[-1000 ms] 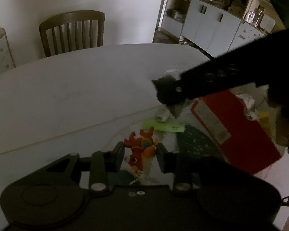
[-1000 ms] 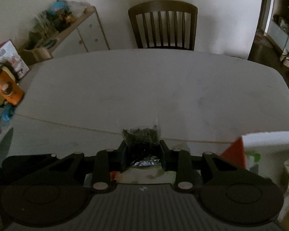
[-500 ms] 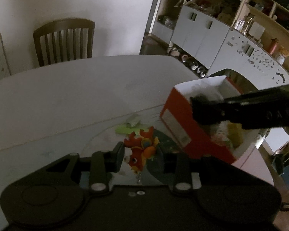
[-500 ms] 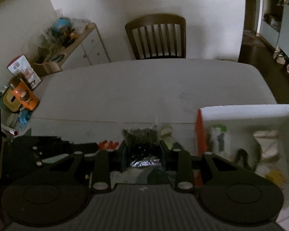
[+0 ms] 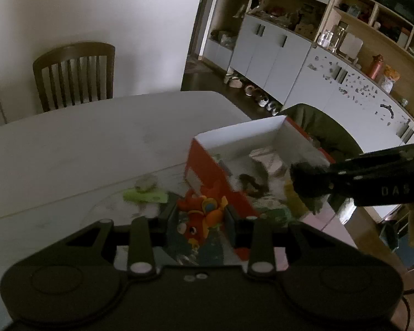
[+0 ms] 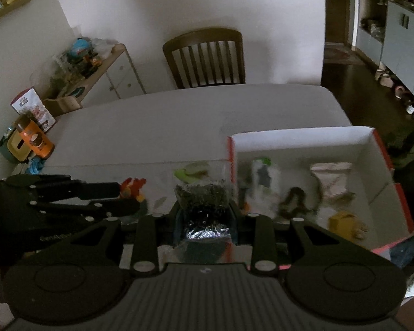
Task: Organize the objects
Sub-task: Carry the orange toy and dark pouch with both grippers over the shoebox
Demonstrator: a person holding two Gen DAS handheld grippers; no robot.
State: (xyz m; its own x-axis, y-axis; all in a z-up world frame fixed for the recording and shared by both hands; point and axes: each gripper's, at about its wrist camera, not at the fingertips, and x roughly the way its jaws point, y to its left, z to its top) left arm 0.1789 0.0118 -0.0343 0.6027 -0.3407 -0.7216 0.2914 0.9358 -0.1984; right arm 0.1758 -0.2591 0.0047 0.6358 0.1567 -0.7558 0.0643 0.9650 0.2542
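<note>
Right now both units are loaded. Left hand-held gripper [image 5: 201, 216] is clamped on an orange fish-like plush toy [image 5: 200, 215], held above the white counter [image 5: 69, 149], just beside the near red wall of the open box [image 5: 207, 168]. Right hand-held gripper [image 6: 205, 219] is clamped on a clear bag of dark shreds [image 6: 201, 197] (silvery crumpled part low in the bag, nearer the camera), held just left of the box's corner in the right wrist view.

Box: red outside, white inside, sitting at the counter edge. Contents are blurred; I can make out a pale pouch [image 6: 332, 179], a yellow item [image 6: 342, 222] and a dark curled piece [image 6: 294, 202].

On the counter, beyond the toy: a light green flat item [image 5: 145, 195] with a small pale lump [image 5: 146, 183] touching its far edge.

Readable text: "DAS" in pale letters on the right unit's arm as seen from the left wrist view, cut off. Faint lettering on the left unit's arm in the right wrist view, too dim to read. White label on the box's red side, illegible.

Wooden chair [image 6: 204, 58] stands at the far side of the counter.
</note>
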